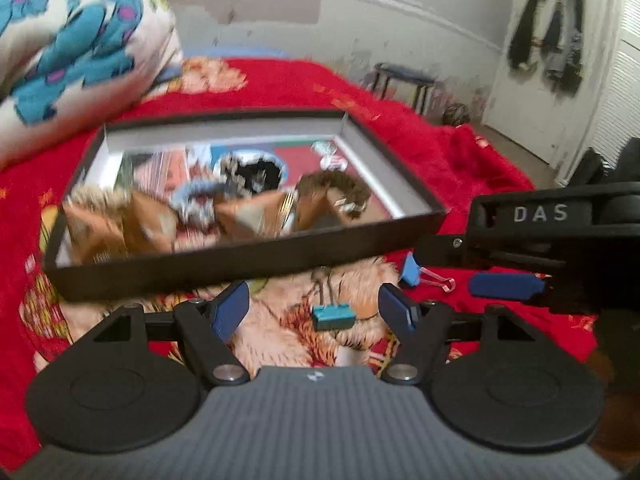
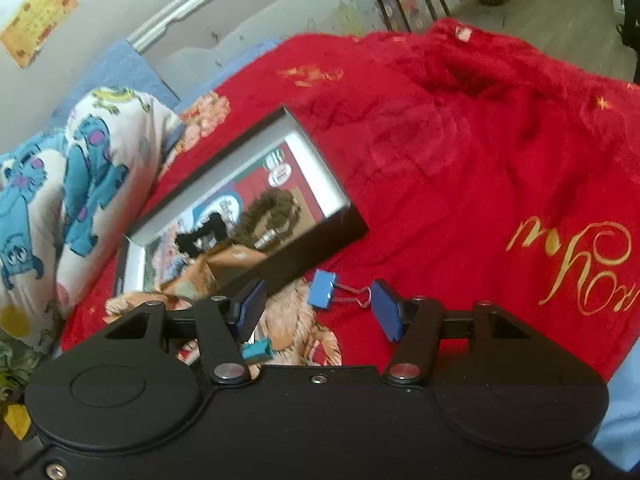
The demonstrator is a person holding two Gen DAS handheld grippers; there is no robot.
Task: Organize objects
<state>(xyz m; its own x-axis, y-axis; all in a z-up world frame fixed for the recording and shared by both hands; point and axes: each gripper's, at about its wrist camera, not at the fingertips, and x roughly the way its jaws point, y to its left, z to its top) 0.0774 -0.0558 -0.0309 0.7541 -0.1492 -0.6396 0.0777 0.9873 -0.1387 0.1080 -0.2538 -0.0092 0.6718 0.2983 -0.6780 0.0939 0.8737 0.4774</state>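
Note:
A shallow black box (image 1: pixel 240 268) lies on the red blanket and holds several hair clips and scrunchies (image 1: pixel 256 196); it also shows in the right wrist view (image 2: pixel 320 248). A teal binder clip (image 1: pixel 333 317) lies on the blanket between the fingers of my open left gripper (image 1: pixel 316 308); it also shows in the right wrist view (image 2: pixel 258 349). A blue binder clip (image 2: pixel 322 289) lies just in front of my open right gripper (image 2: pixel 320 312), its wire handles near the right finger. In the left wrist view the blue clip (image 1: pixel 414 270) lies beside the right gripper's finger (image 1: pixel 504 286).
A red blanket (image 2: pixel 480 160) covers the bed. A cartoon-print pillow (image 1: pixel 72 48) lies behind the box at the left. A stool (image 1: pixel 404 76) stands by the wall past the bed. A door with dark clothes hung on it (image 1: pixel 552 28) is at the far right.

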